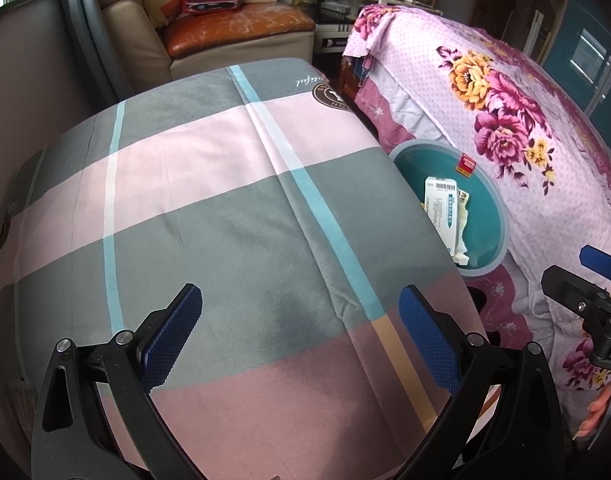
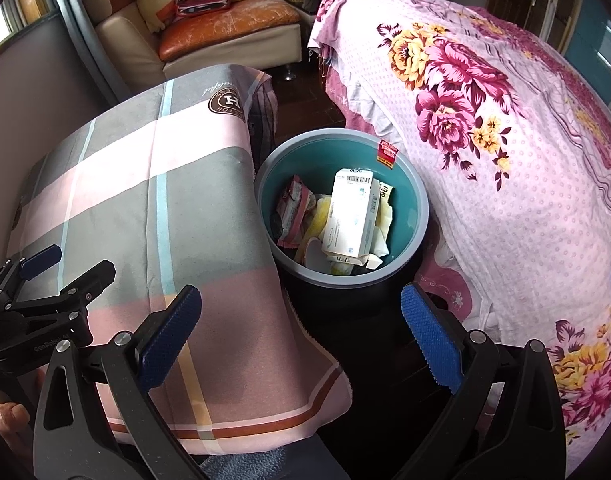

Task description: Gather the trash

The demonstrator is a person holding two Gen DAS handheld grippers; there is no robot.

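Observation:
A round bin [image 2: 419,216] with a teal inside and grey rim stands on the floor between two covered surfaces. It holds a white carton [image 2: 351,216], a pink wrapper [image 2: 291,208] and crumpled paper. In the left wrist view the bin [image 1: 493,216] is partly hidden behind the plaid cloth. My left gripper [image 1: 299,340] hangs open over the plaid cloth [image 1: 225,208], nothing between its blue pads. My right gripper [image 2: 301,340] is open and empty just short of the bin, above dark floor. Each gripper shows at the edge of the other's view, the right gripper [image 1: 593,276] and the left gripper [image 2: 53,272].
A floral pink bedspread [image 2: 505,160] covers the bed on the right. A beige sofa [image 2: 225,36] with an orange cushion and pillows stands at the back. A person's fingers [image 2: 7,414] show at lower left. A dark gap of floor [image 2: 369,336] lies between cloth and bed.

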